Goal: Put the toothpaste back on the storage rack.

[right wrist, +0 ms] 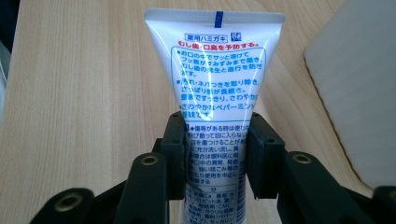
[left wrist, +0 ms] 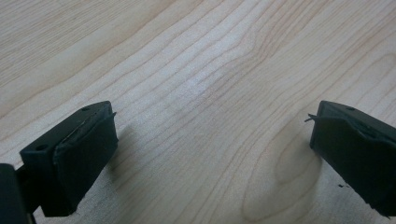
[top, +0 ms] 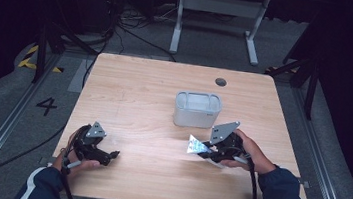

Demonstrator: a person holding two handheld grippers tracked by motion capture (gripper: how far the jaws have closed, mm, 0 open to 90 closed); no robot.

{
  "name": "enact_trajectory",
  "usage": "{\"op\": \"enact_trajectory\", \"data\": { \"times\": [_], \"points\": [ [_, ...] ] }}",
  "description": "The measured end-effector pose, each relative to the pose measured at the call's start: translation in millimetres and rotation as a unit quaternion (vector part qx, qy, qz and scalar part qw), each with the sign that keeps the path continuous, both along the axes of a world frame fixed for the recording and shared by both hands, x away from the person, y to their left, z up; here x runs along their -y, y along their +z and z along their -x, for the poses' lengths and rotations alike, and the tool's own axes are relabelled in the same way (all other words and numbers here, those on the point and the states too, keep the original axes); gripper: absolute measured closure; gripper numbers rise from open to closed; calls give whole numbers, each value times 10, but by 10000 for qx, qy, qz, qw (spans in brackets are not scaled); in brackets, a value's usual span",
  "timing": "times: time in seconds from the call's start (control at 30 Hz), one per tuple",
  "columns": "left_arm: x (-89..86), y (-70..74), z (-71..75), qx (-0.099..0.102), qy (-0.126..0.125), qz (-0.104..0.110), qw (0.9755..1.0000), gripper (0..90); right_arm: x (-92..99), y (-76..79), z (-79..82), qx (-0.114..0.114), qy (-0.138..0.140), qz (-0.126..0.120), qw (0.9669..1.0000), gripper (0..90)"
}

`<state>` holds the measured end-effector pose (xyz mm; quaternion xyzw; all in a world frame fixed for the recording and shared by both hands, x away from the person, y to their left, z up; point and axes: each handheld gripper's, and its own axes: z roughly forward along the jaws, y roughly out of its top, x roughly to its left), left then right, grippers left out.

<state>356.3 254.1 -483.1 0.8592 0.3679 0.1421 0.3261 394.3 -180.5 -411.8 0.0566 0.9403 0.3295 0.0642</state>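
- The right gripper (top: pixel 202 151) has its jaws clamped on a tube (top: pixel 194 145), a white toothpaste-type tube with blue and red print; the pads pinch it across its narrow lower body.
- In the right gripper view the tube (right wrist: pixel 215 88) runs straight out along the jaws, long axis in line with them, its flat crimped end farthest from the hand. The cap end is hidden down between the jaws.
- From above, the tube is held off the table (top: pixel 134 99), crimped end aimed left and a little up-table, just short of the bin (top: pixel 197 110).
- The bin, a pale open-topped container, stands near the table's middle, up-table from the right gripper and close to it. My guess is the tube is bound for it, which would mean lifting and swinging the crimped end over the near wall.
- The right hand (top: pixel 246 150) is far the nearer to the bin; the left is well apart, near the front left corner.
- The left gripper (top: pixel 107 156) rests low by that edge, jaws wide apart with nothing between them; its own view shows bare wood between the pads (left wrist: pixel 84 154).
- Room is good: bare table to the left of the bin and between the hands. The right edge lies close behind the right hand, so any pull-back that way is tight.
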Motion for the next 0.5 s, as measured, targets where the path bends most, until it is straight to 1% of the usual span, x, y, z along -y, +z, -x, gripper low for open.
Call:
{"op": "enact_trajectory", "data": {
  "times": [0.13,0.17,0.2,0.3,0.33,0.37,0.4,0.5],
  "points": [
    [0,0,0,-3,2,2,10000,10,60,67,-24,30,-131,-227,9997,652],
    [3,-2,4,-29,18,28,10000,10,71,83,-25,46,-172,-269,9995,652],
    [0,0,0,-2,-1,0,10000,10,87,105,-28,84,-189,-324,9993,652],
    [3,-2,4,-27,18,27,10000,10,105,137,-24,132,-237,-420,9988,652],
    [0,0,1,-4,2,2,10000,10,111,150,-20,140,-259,-447,9986,652],
    [5,-4,6,-54,21,44,10000,10,116,161,-19,153,-273,-474,9984,652],
    [2,-1,3,-22,7,16,10000,10,122,172,-18,171,-280,-503,9982,652],
    [5,-3,6,-53,20,43,10000,10,133,201,-10,235,-313,-587,9975,652]
  ]
}}
